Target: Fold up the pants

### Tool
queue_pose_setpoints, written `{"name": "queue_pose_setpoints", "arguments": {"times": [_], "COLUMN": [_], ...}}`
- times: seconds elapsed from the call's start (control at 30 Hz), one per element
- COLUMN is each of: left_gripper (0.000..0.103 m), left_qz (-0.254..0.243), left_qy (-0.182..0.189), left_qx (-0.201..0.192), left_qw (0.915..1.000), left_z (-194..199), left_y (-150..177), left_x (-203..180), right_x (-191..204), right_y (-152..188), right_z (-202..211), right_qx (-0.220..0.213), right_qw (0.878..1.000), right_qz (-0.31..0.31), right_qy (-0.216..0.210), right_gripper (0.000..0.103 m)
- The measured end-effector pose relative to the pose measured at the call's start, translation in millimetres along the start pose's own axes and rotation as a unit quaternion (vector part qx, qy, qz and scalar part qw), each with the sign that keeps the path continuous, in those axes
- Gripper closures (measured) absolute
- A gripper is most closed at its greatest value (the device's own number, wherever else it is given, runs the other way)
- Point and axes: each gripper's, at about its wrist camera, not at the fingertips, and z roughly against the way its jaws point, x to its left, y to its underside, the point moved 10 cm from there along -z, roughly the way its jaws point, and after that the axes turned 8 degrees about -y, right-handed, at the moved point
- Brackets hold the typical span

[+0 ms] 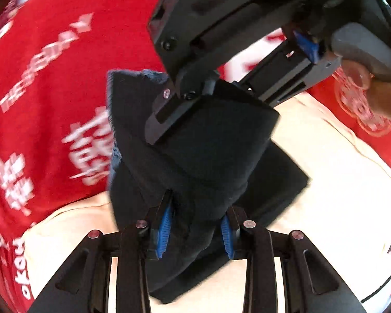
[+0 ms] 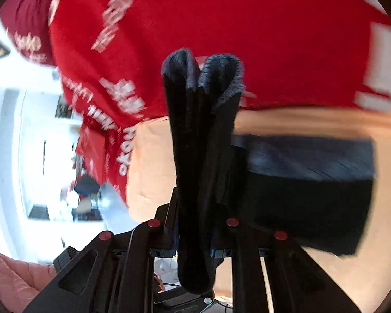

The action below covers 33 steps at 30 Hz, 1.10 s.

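- Two surfaces fill the background: a red printed shirt (image 1: 52, 78) and a cream-covered surface (image 1: 338, 195) below it.
- Dark pants (image 1: 208, 156), folded into a thick bundle, are lifted partly off the cream surface.
- Left gripper (image 1: 195, 229) is clamped on the bundle's near end.
- Right gripper (image 2: 195, 245) pinches an upright fold of pants.

I see the dark pants (image 1: 208, 151) bunched into thick folds and lifted up, pinched at two spots. Part of them (image 2: 307, 182) hangs down onto the pale cloth below. Their fuzzy ends (image 2: 203, 75) point up.
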Motion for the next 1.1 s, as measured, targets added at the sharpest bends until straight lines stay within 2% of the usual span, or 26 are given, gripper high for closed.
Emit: {"name": "queue_pose_setpoints", "arguments": {"times": [0.07, 0.17, 0.3, 0.37, 0.4, 0.53, 0.57, 0.6, 0.63, 0.83, 0.9, 0.97, 1.1], "left_gripper": [0.07, 0.07, 0.069, 0.062, 0.055, 0.052, 0.048, 0.037, 0.031, 0.031, 0.031, 0.031, 0.031], "left_qz": [-0.025, -0.048, -0.058, -0.06, -0.055, -0.026, -0.021, -0.01, 0.007, 0.078, 0.092, 0.104, 0.128], "left_qy": [0.009, 0.014, 0.011, 0.005, 0.008, 0.036, 0.04, 0.043, 0.04, 0.033, 0.024, 0.013, 0.013], "left_qx": [0.011, 0.033, 0.07, 0.083, 0.086, 0.106, 0.112, 0.119, 0.124, 0.176, 0.192, 0.21, 0.225], "left_qw": [0.9996, 0.9982, 0.9958, 0.9947, 0.9947, 0.9933, 0.9927, 0.9919, 0.9915, 0.9808, 0.9767, 0.972, 0.9657], "left_z": [-13, -30, -54, -58, -57, -47, -45, -41, -37, -31, -41, -43, -46], "left_y": [2, 10, 25, 29, 31, 37, 39, 41, 44, 61, 70, 78, 88], "left_x": [-35, -67, -92, -93, -92, -81, -77, -70, -59, -16, 4, 14, 29], "right_x": [-33, -87, -142, -159, -162, -166, -163, -165, -162, -144, -142, -144, -149], "right_y": [9, 25, 36, 40, 41, 42, 42, 44, 43, 45, 48, 54, 63], "right_z": [14, 22, 13, 7, 4, 3, 3, 8, 8, 5, 7, 12, 17], "right_qx": [-0.01, -0.027, -0.037, -0.034, -0.034, -0.044, -0.044, -0.043, -0.042, -0.032, -0.031, -0.029, -0.035], "right_qw": [1.0, 0.997, 0.994, 0.993, 0.993, 0.992, 0.992, 0.992, 0.992, 0.984, 0.978, 0.971, 0.966], "right_qz": [-0.024, -0.067, -0.095, -0.106, -0.108, -0.108, -0.105, -0.103, -0.099, -0.059, -0.048, -0.034, -0.043], "right_qy": [0.008, 0.013, 0.04, 0.039, 0.039, 0.045, 0.05, 0.058, 0.071, 0.163, 0.201, 0.235, 0.254], "right_gripper": [0.085, 0.085, 0.085, 0.085, 0.085, 0.084, 0.081, 0.08, 0.079, 0.069, 0.054, 0.053, 0.051]}}
